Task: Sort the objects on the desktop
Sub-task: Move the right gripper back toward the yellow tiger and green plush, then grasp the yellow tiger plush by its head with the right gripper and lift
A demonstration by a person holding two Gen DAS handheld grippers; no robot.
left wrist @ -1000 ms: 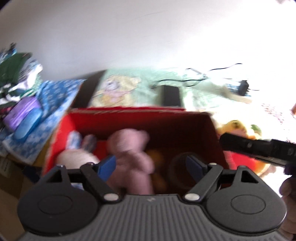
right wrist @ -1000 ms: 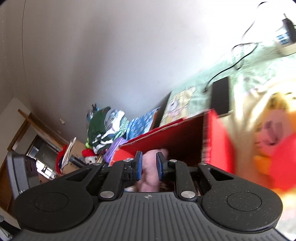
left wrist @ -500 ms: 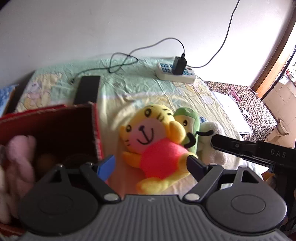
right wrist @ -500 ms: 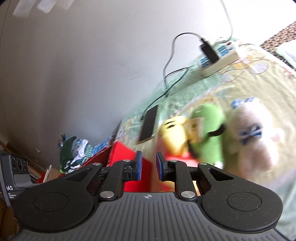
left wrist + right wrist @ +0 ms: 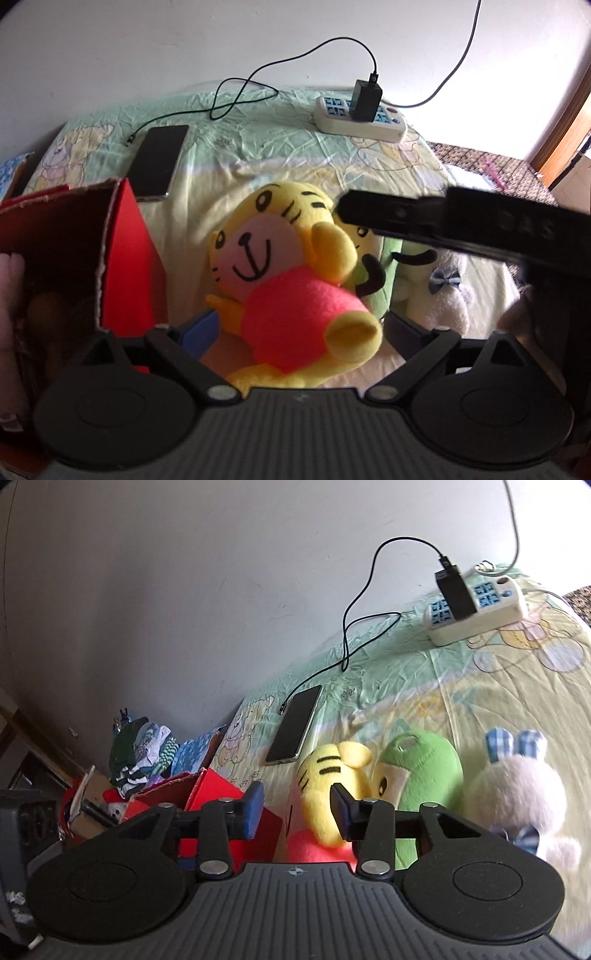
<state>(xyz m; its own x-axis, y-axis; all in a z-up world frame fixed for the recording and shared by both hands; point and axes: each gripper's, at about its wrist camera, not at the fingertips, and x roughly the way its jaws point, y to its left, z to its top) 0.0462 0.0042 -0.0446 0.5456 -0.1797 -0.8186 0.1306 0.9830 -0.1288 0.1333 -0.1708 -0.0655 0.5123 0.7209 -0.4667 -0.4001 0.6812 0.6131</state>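
1. Two grippers, both with jaws apart and empty. My left gripper (image 5: 299,328) straddles the tiger plush (image 5: 288,273) at its red belly; neither pad clearly touches it yet. My right gripper (image 5: 297,808) hovers near the tiger's head.
2. Tiger lies on the bedsheet (image 5: 280,147), just right of the red box (image 5: 125,254). Green plush (image 5: 391,266) presses against its 3 o'clock side; white bunny (image 5: 443,291) sits further right.
3. Orientation, left wrist view: long axis runs roughly 11 to 5 o'clock, head at 11, feet toward me. Face points up and slightly toward the camera.
4. Risk: the green plush touches the tiger, so closing wide may pinch both and drag the wrong toy into the box.
5. Risk: soft belly compresses; a shallow pinch on fleece could slip during the lift.
6. Risk: my right gripper crosses close above the toys, so the two grippers could collide.
7. Phone (image 5: 157,162) and its cable (image 5: 236,96) lie at 11 o'clock, well apart, so snagging looks unlikely.
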